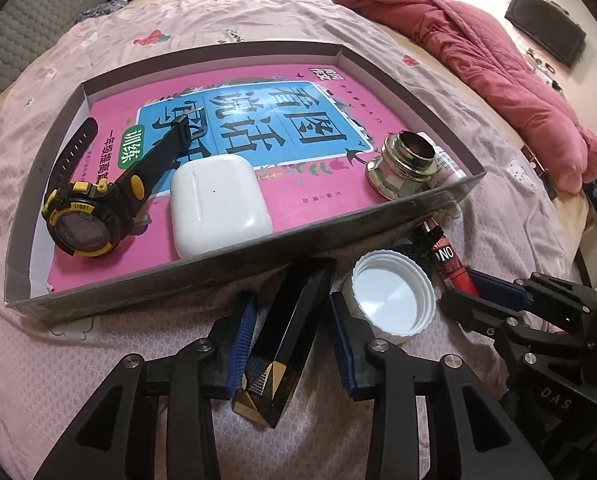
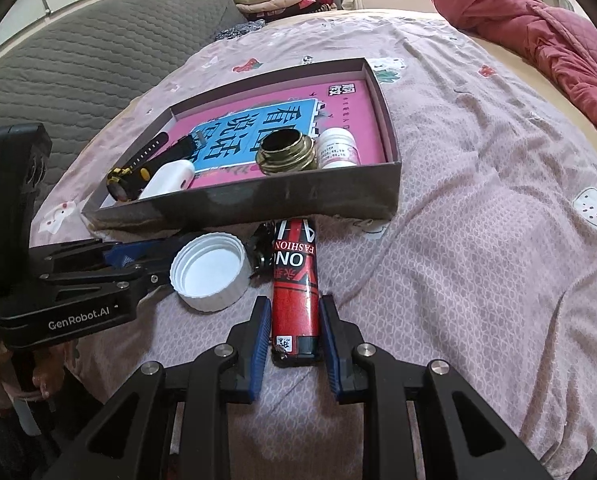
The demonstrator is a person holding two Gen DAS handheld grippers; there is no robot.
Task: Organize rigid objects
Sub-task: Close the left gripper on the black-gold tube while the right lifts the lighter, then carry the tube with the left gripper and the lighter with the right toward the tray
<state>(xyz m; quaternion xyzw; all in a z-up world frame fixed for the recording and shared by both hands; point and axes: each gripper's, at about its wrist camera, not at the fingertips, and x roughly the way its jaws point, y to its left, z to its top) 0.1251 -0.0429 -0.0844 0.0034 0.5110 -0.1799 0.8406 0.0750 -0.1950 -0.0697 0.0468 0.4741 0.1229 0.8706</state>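
My left gripper [image 1: 290, 344] stands parted around the black faceted tube [image 1: 286, 332], pads clear of its sides; my right gripper [image 2: 292, 344] clamps the red lighter [image 2: 295, 280] at its base. Both lie on the bedspread [image 2: 478, 260] at six o'clock of the tray [image 1: 338, 236]. The white cap [image 1: 390, 300] sits at three o'clock of the tube. The tube looks stiff, light and slippery; grip mid-length across flat faces.
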